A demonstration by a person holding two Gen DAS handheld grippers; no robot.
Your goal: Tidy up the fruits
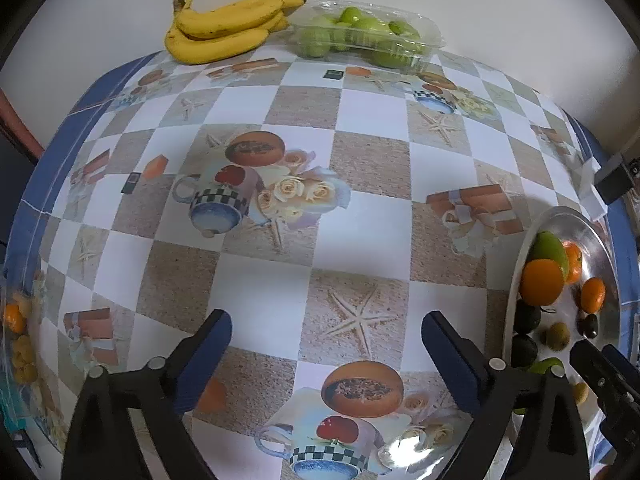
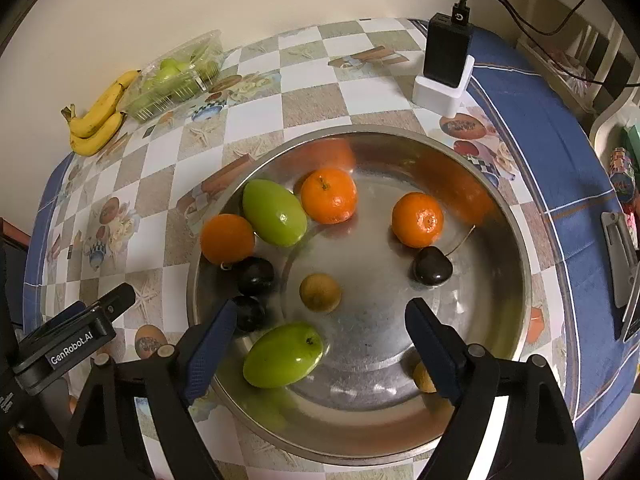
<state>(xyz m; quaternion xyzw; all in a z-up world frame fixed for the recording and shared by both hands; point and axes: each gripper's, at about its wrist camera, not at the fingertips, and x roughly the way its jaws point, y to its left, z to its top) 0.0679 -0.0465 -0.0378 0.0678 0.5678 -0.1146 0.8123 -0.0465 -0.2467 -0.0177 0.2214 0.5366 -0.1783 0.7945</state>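
A steel bowl [image 2: 524, 264] holds three oranges [image 2: 329, 196], two green oval fruits [image 2: 275, 212], dark round fruits [image 2: 256, 276], a dark cherry [image 2: 432, 266] and small brown fruits [image 2: 320, 292]. My right gripper [image 2: 322, 308] hangs open above the bowl. The nearer green fruit [image 2: 283, 355] lies beside its left finger, and neither pad touches it. My left gripper [image 1: 326, 320] is open over the patterned tablecloth, with nothing between its fingers. The bowl [image 1: 568, 211] is to its right. Bananas [image 1: 224, 28] and a clear box of green fruits [image 1: 364, 34] sit at the far edge.
A black power bank on a white stand [image 2: 446, 52] stands behind the bowl, with cables. A clear bag with orange and yellow fruits [image 1: 16, 340] lies at the table's left edge. A flat grey device [image 2: 620, 260] lies on the blue border at the right.
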